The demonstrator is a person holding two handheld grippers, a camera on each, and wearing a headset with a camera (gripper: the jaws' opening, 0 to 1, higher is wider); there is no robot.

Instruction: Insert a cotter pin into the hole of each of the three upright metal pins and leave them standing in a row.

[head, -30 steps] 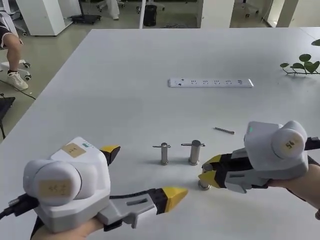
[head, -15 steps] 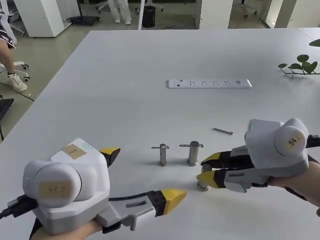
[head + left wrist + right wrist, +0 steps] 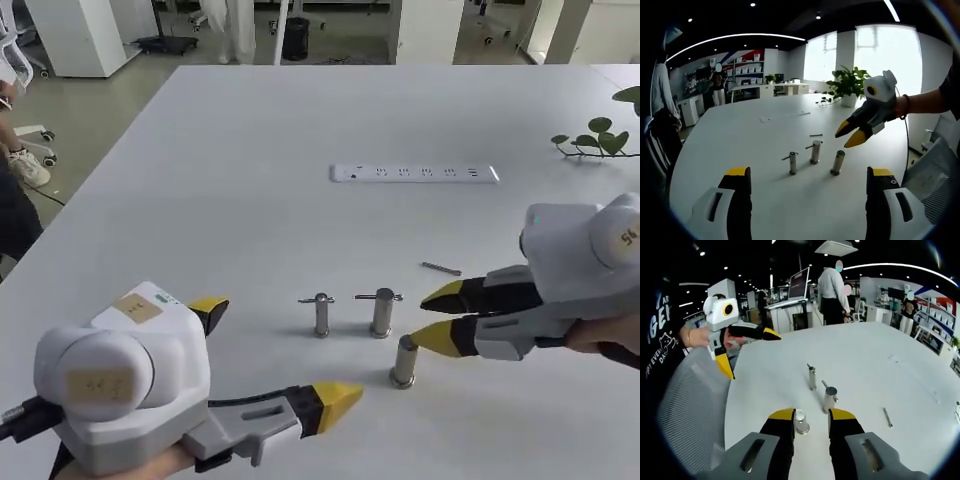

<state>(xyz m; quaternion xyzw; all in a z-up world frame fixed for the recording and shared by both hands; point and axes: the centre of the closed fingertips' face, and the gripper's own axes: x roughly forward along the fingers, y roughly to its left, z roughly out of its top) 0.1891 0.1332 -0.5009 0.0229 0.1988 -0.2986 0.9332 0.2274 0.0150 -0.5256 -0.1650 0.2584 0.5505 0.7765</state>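
Backed off rightward, jaws parted, the right gripper (image 3: pixel 442 318) leaves the bare pin (image 3: pixel 403 361) standing lower centre, the left gripper (image 3: pixel 275 350) gaping lower left; the cotter pin (image 3: pixel 441 268), centre right, looks light, stiff, slippery, best pinched near one end.

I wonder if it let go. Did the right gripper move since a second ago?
Yes. The right gripper has drawn back to the right, off the bare metal pin, judged against the cottered pin standing beside it.
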